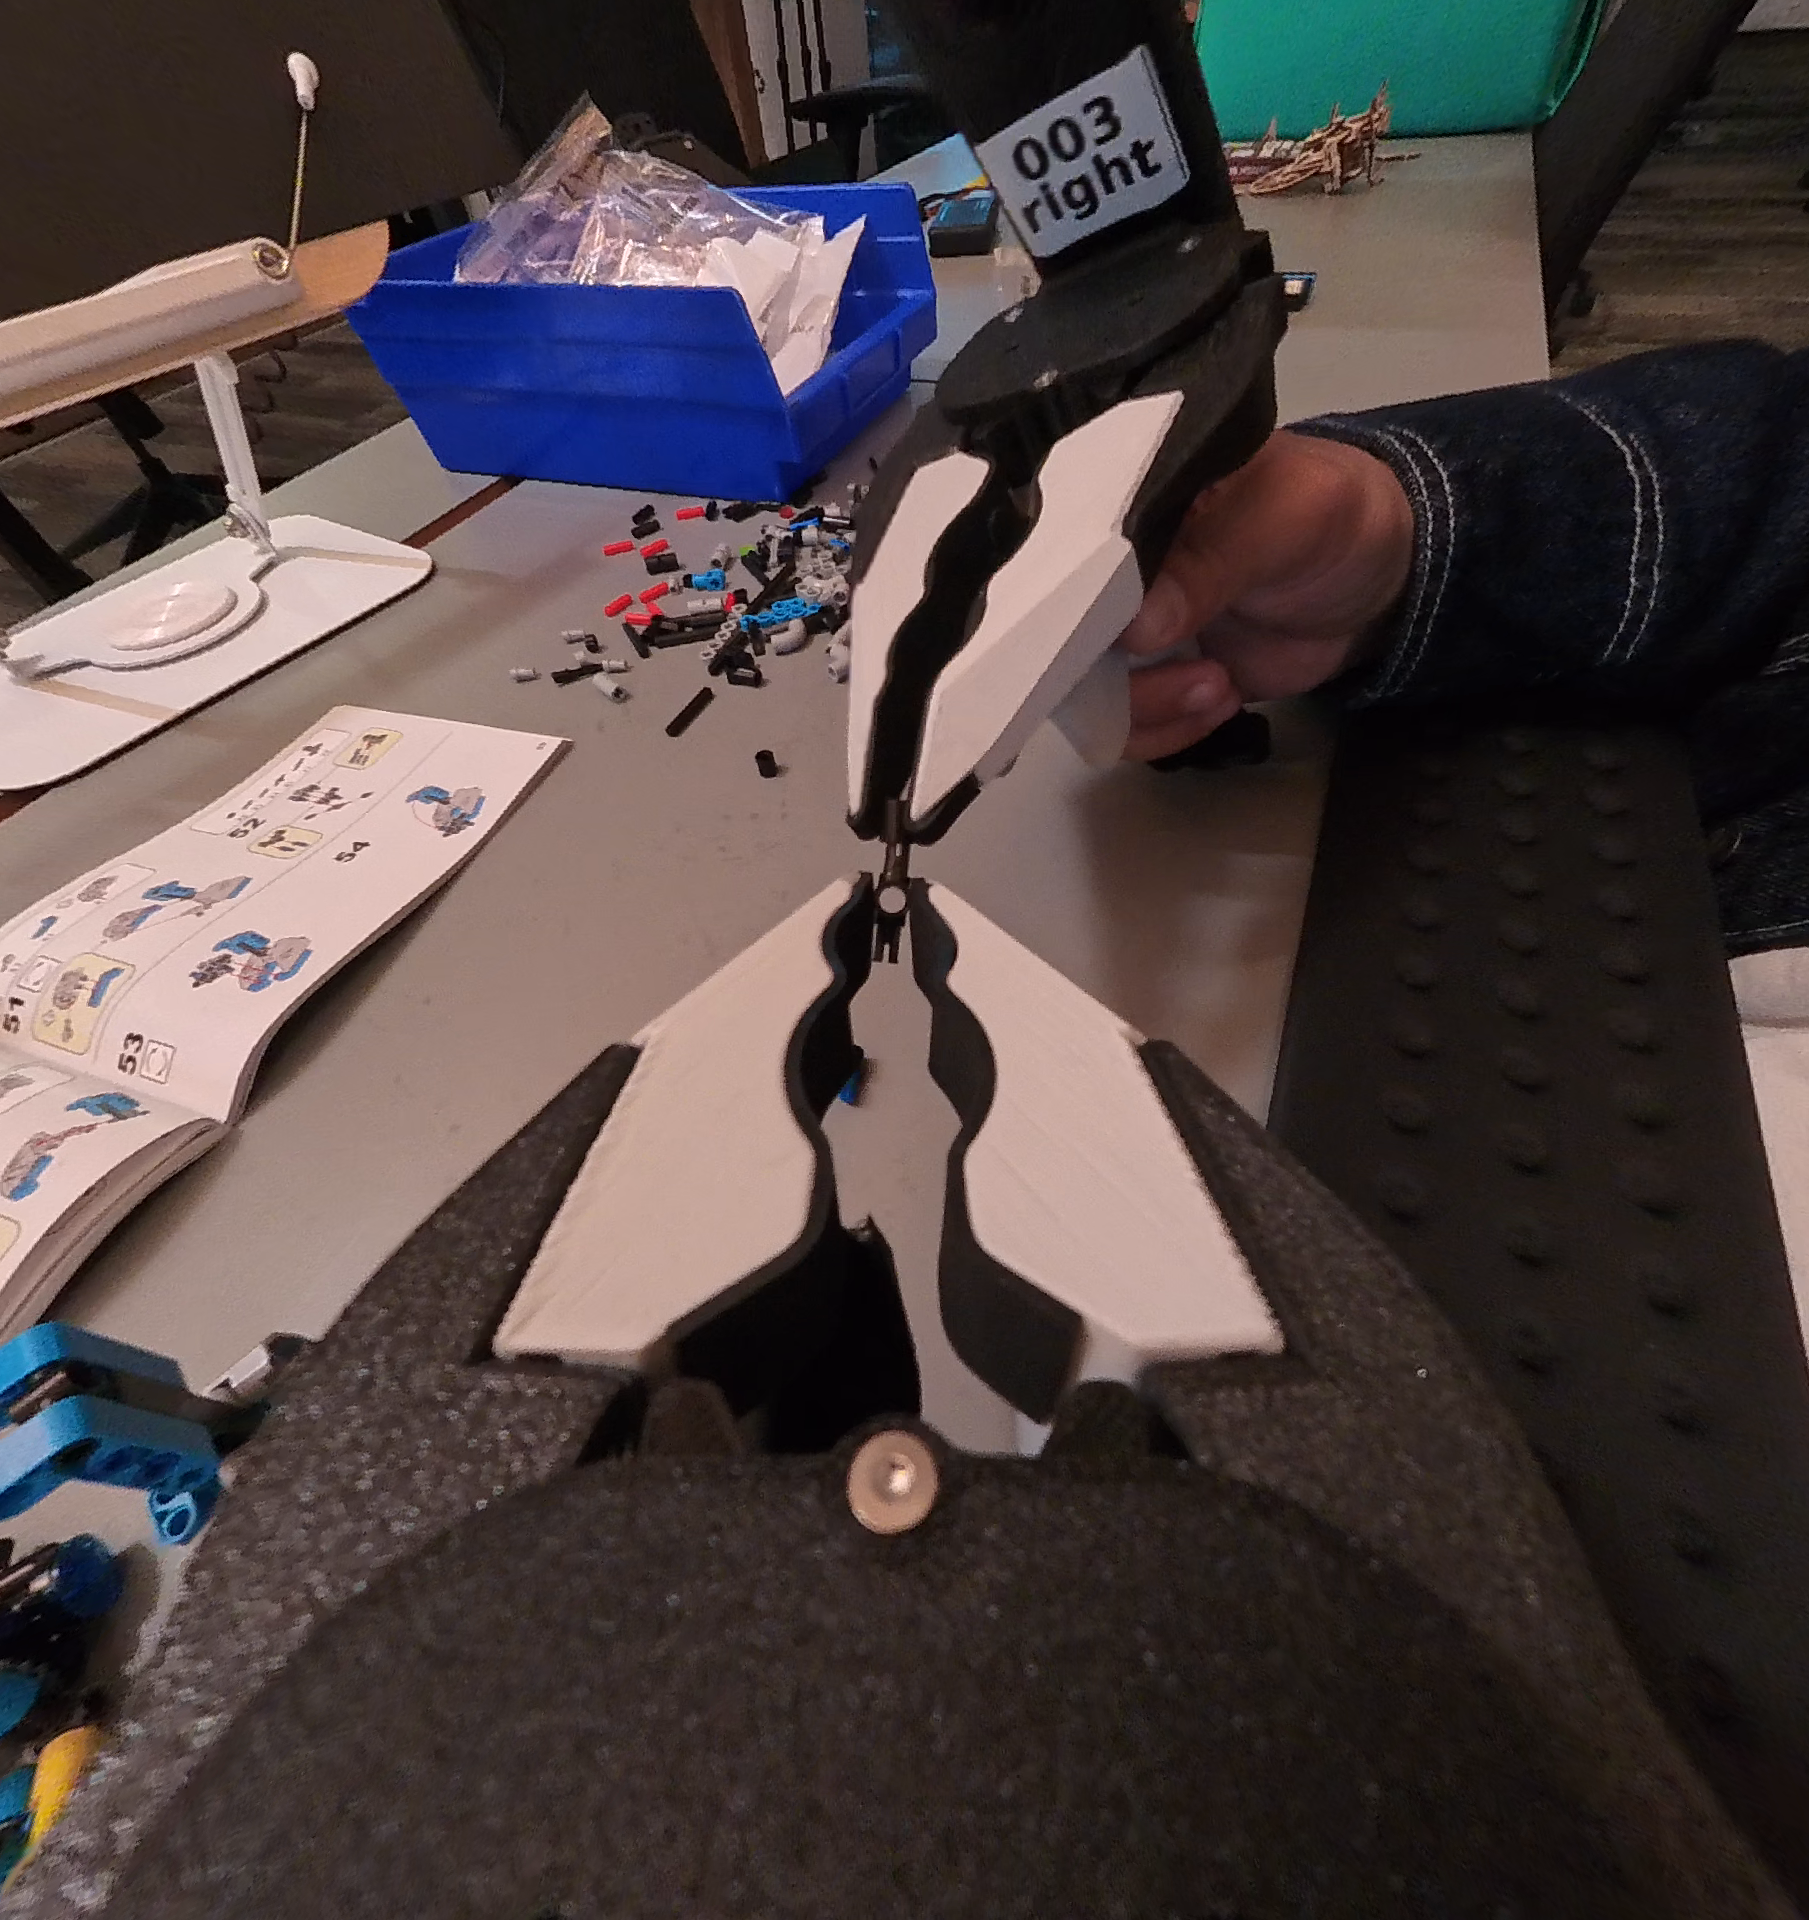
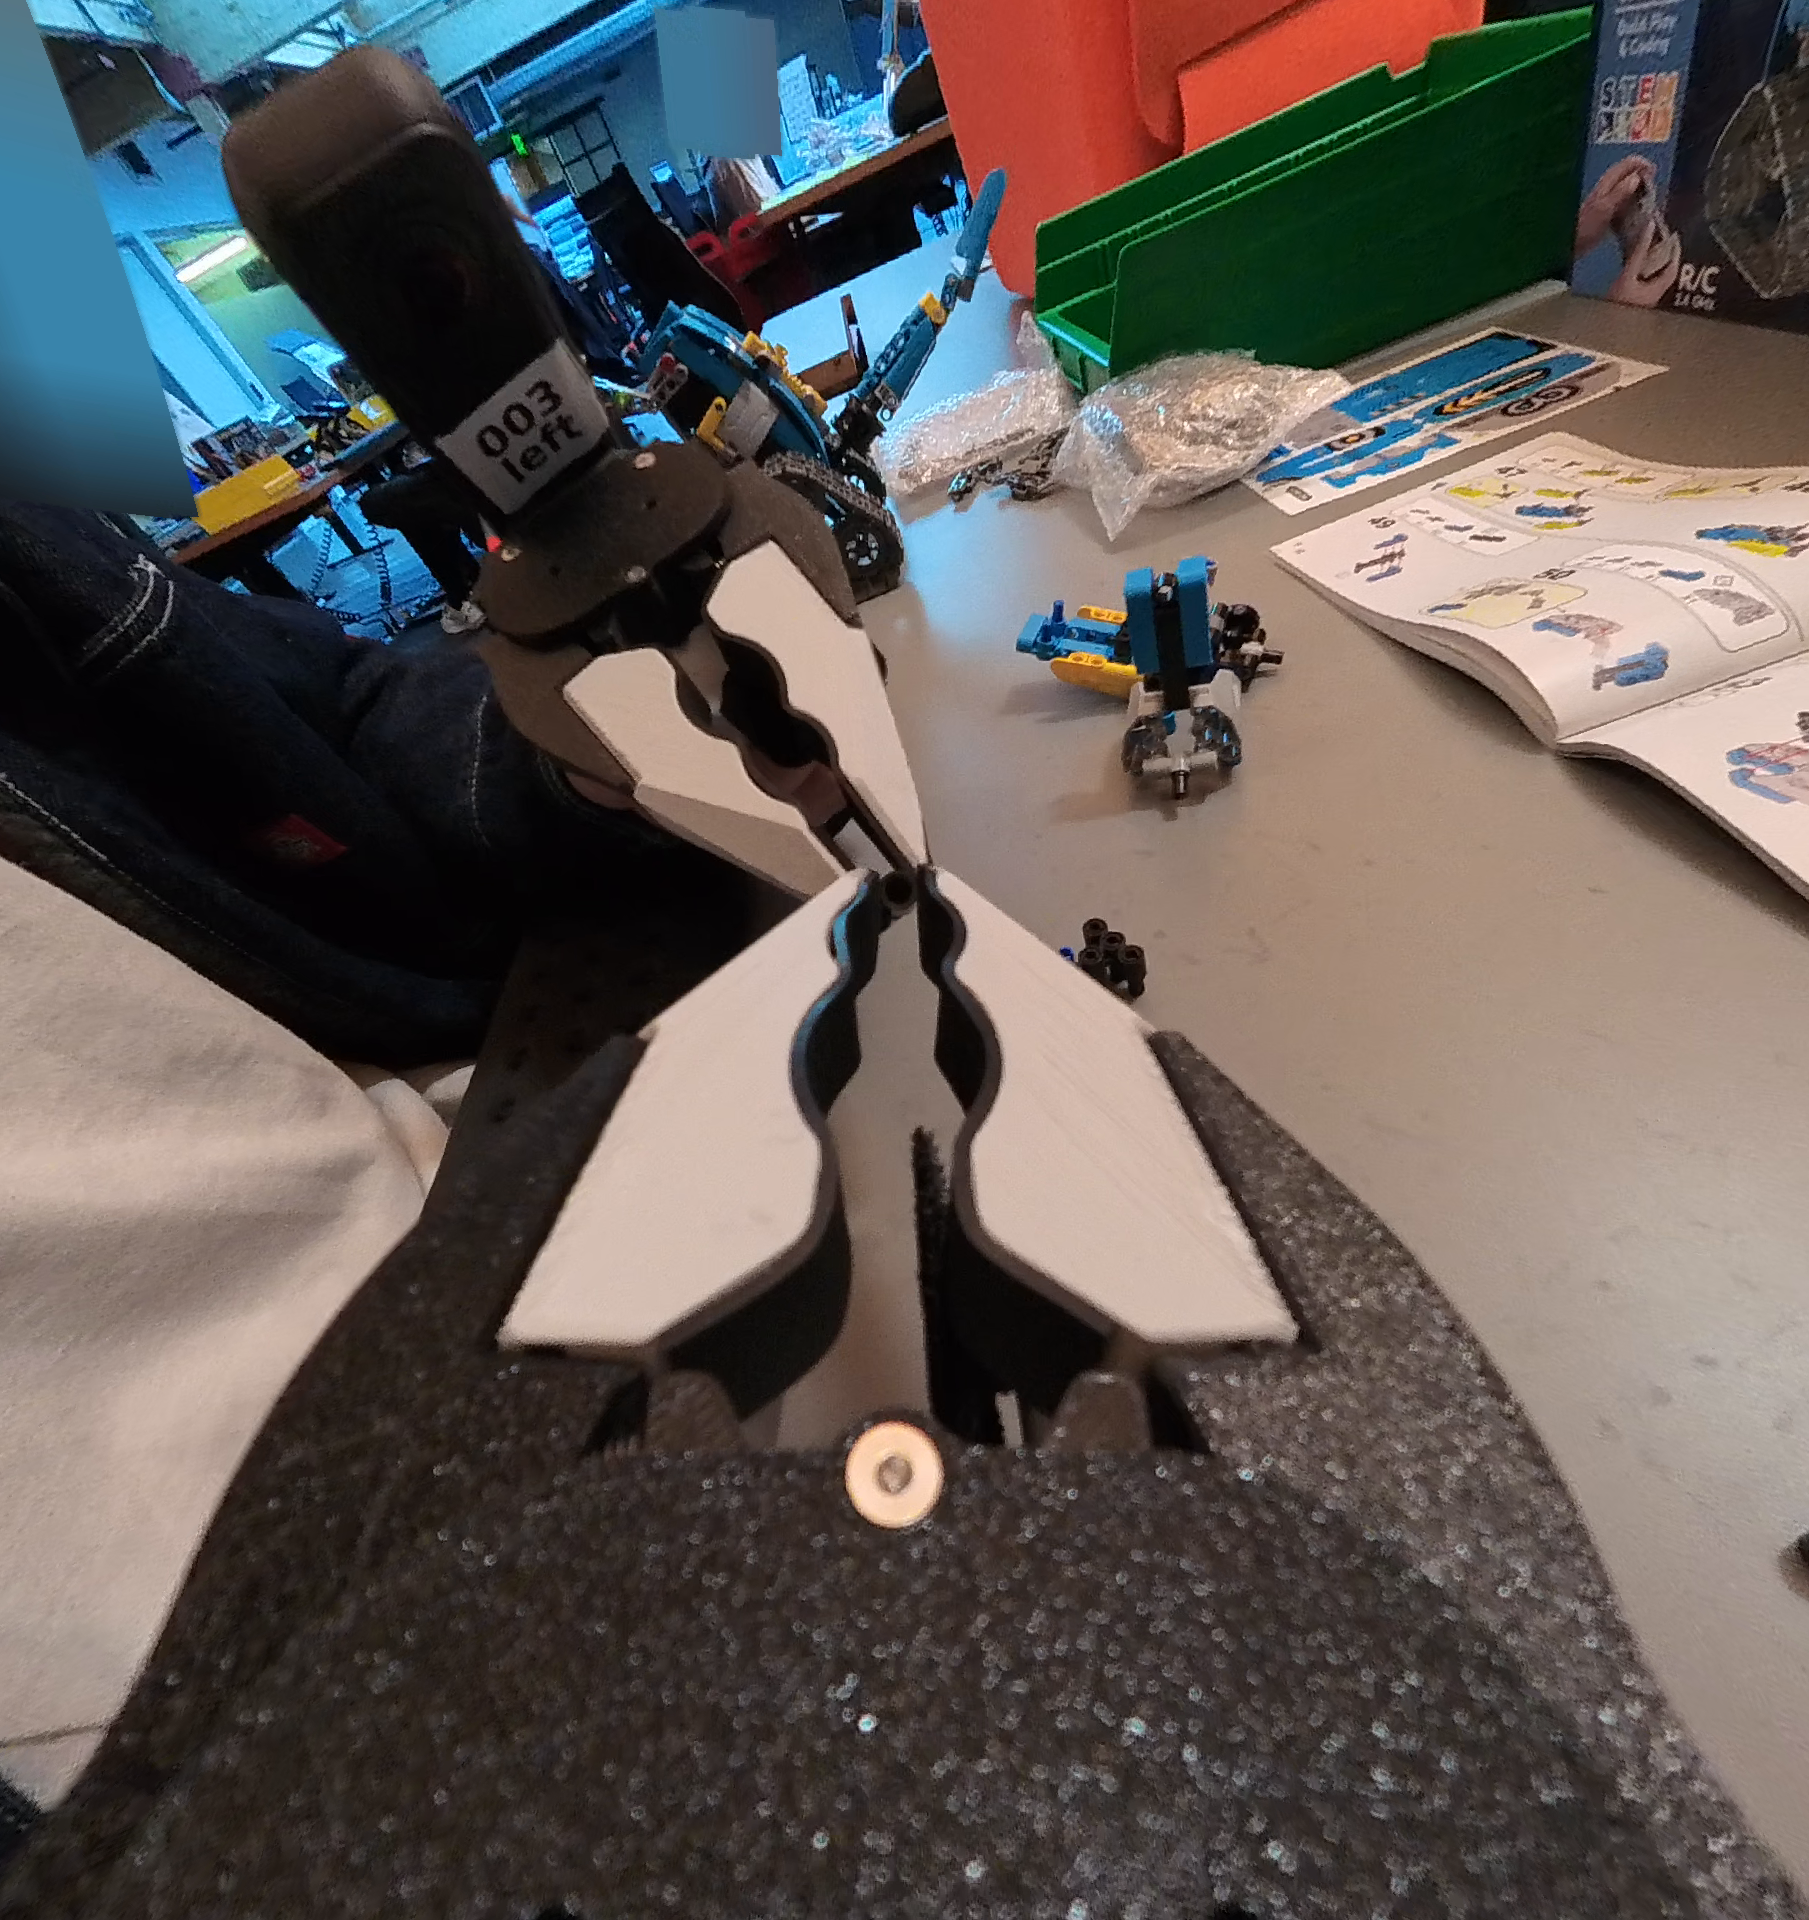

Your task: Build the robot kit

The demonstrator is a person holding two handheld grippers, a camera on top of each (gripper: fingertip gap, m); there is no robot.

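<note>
In the left wrist view my left gripper (image 1: 889, 906) is shut on a small black connector (image 1: 889, 925) with a round hole. My right gripper (image 1: 895, 823) comes down from above, shut on a thin dark pin (image 1: 895, 847). The pin's lower end touches the connector, and the two grippers stand tip to tip above the grey table (image 1: 619, 935). In the right wrist view my right gripper (image 2: 900, 891) pinches a small black piece (image 2: 898, 889), and the left gripper (image 2: 892, 860) meets it from the upper left. A hand and dark denim sleeve (image 1: 1502, 540) hold the right gripper.
A pile of loose small pieces (image 1: 734, 592) lies before a blue bin (image 1: 651, 384) of bags. An open instruction booklet (image 1: 204, 935) and a white stand (image 1: 152, 623) are left. A blue-yellow part assembly (image 2: 1160, 665), black connector (image 2: 1113, 956), green bin (image 2: 1295, 239) and plastic bags (image 2: 1139, 426) are right. Left and right tips are no more than a few centimetres apart.
</note>
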